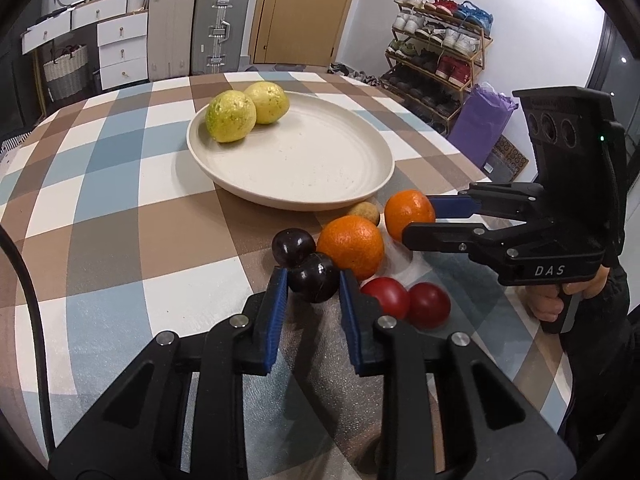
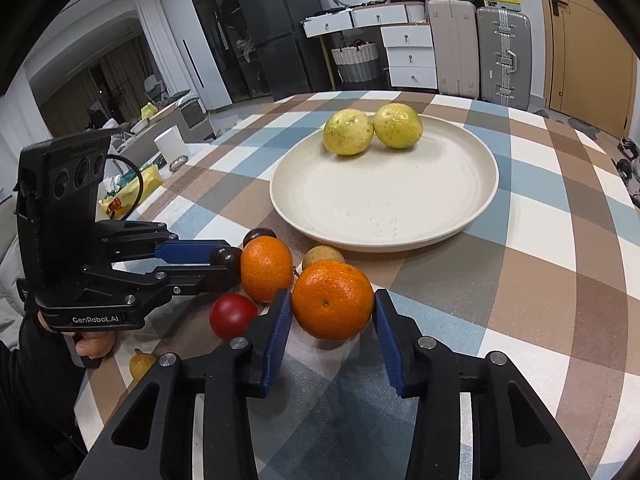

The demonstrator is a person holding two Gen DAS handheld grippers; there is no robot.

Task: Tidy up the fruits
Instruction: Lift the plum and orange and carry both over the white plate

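A cream plate (image 1: 304,160) (image 2: 400,204) holds two yellow-green guavas (image 1: 230,116) (image 2: 348,132). In front of it lie loose fruits. My left gripper (image 1: 313,280) has its blue pads on both sides of a dark plum (image 1: 314,283); a second plum (image 1: 293,246) lies behind. My right gripper (image 2: 332,304) has its pads closed against an orange (image 2: 333,300) (image 1: 409,215). A second orange (image 1: 351,246) (image 2: 267,269), two red fruits (image 1: 429,305) (image 2: 233,315) and a small brown fruit (image 1: 364,213) (image 2: 322,257) lie nearby.
The round table has a checked cloth (image 1: 120,208). A small yellow fruit (image 2: 141,364) lies near the table's left edge in the right wrist view. A shoe rack (image 1: 440,52), suitcases (image 1: 220,28) and drawers stand beyond the table.
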